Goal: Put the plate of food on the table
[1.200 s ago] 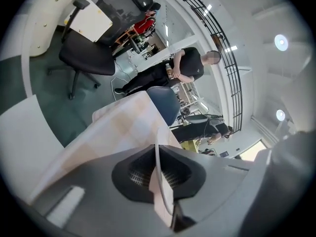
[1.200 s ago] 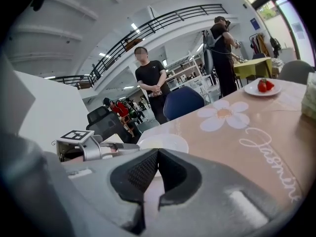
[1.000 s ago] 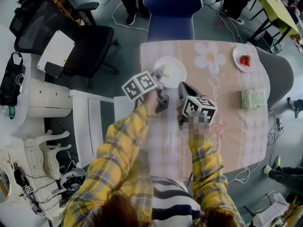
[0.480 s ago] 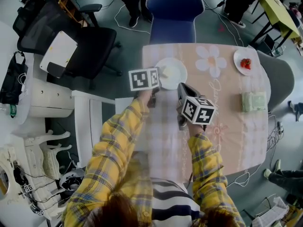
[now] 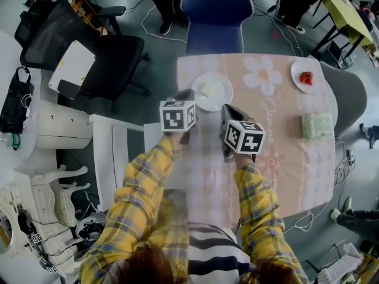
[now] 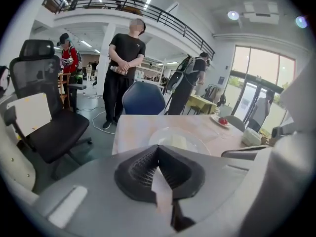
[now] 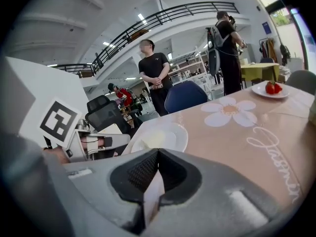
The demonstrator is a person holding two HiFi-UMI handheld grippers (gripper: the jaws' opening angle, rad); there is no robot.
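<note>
There is one table with a pink flowered cloth [image 5: 284, 158]. On it are two round white plates: the plate with pale food [image 5: 222, 91] and the plate with red food [image 5: 296, 70]. There is also one pale green folded packet [image 5: 317, 125]. I count three chairs: one blue padded chair [image 5: 215, 13], one black mesh office chair [image 5: 112, 55] and one grey chair [image 5: 350, 93]. There are two grippers with marker cubes, the left gripper [image 5: 188, 96] and the right gripper [image 5: 228, 109].

Plate of food [image 5: 212, 92]: round, white, pale yellowish lump seen at middle. Set flat and upright on table [image 5: 284, 152], near far left corner, just inside left edge. Table covered by pink daisy-print cloth.
</note>
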